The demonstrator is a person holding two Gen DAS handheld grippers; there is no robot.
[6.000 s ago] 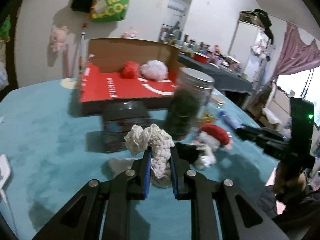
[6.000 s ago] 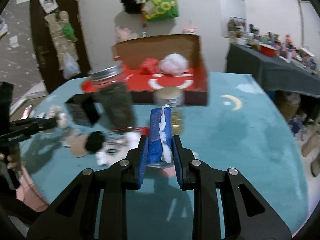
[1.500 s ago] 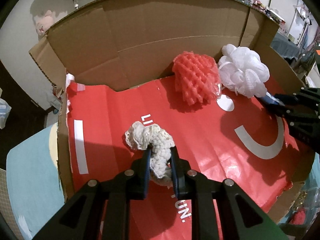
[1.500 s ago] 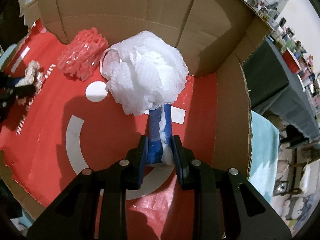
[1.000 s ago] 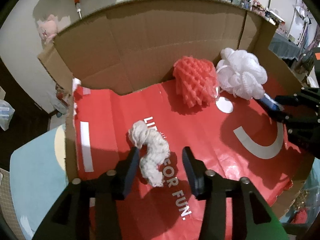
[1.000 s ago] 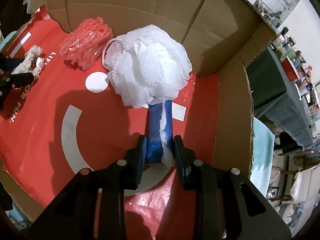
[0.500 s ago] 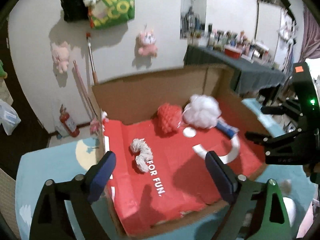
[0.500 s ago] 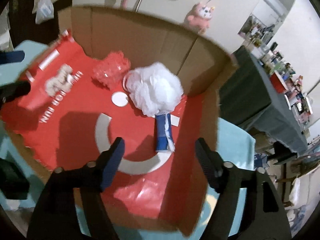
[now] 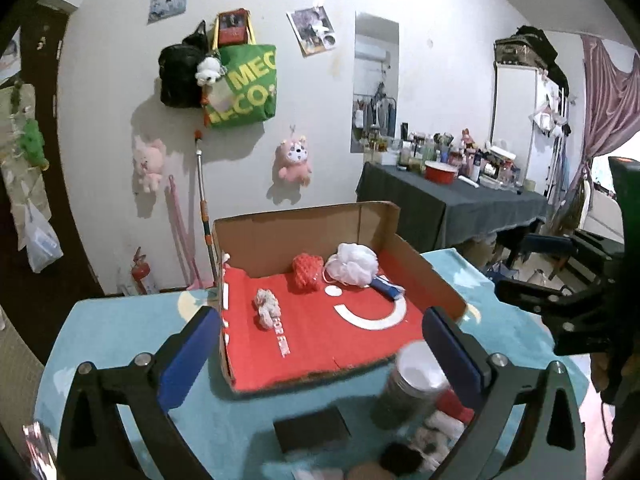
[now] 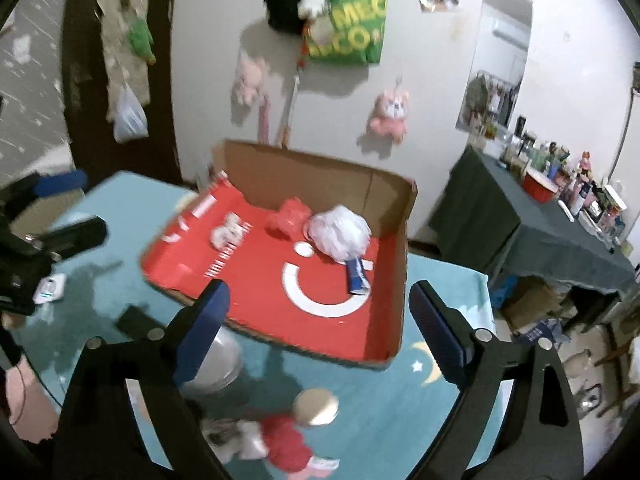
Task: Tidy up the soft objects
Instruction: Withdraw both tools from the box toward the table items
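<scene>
- We are over a table with a teal cloth (image 9: 120,332), set against a white wall hung with a green bag and plush toys.
- On it stands the cardboard box (image 9: 320,320) with a red floor; inside lie the cream knitted piece (image 9: 267,307), the red mesh ball (image 9: 307,273), the white bath pouf (image 9: 352,265) and the blue tube (image 9: 387,289) touching the pouf.
- Our left gripper (image 9: 320,354) and right gripper (image 10: 320,322) are both widening, nothing between the fingers.
- We judge this drop done; next we need another soft item, likely the red-and-white plush (image 10: 280,442) near the table's front edge.
- Only the left view shows the tall jar (image 9: 412,386) side-on; only the right view shows the plush clearly, beside a small round lid (image 10: 315,407).
</scene>
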